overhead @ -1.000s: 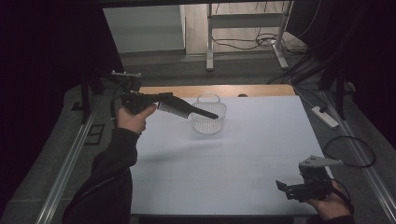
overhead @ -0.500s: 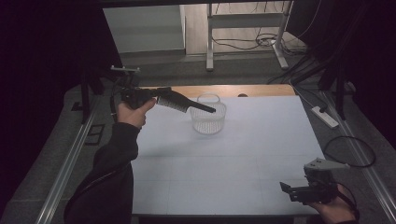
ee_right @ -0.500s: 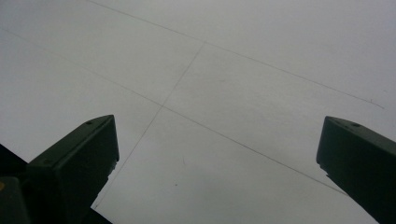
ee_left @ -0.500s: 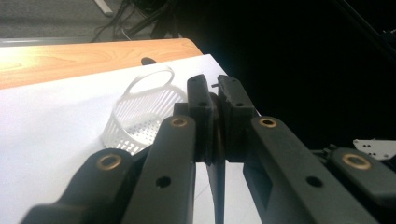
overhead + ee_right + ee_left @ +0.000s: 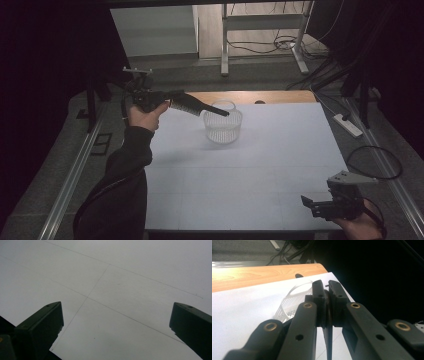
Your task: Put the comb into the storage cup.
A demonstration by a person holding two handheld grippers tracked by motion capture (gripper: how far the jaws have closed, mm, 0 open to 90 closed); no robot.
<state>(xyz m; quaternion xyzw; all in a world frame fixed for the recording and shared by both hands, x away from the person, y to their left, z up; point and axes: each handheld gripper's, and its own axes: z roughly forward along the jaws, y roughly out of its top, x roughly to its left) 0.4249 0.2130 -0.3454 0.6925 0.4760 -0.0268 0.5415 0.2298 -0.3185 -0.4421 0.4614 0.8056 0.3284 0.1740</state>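
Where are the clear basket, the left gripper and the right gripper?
clear basket (image 5: pixel 223 127), high view, ribbed side wall.
left gripper (image 5: pixel 224 113), high view, tips of its closed jaws.
right gripper (image 5: pixel 308 203), high view, between its open jaws.

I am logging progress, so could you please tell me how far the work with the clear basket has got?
Nothing looks finished. In hand: the left gripper, jaws closed, is at the rim of the clear perforated plastic basket on the white table. The right gripper waits open near the front edge. Any lifting or moving remains.
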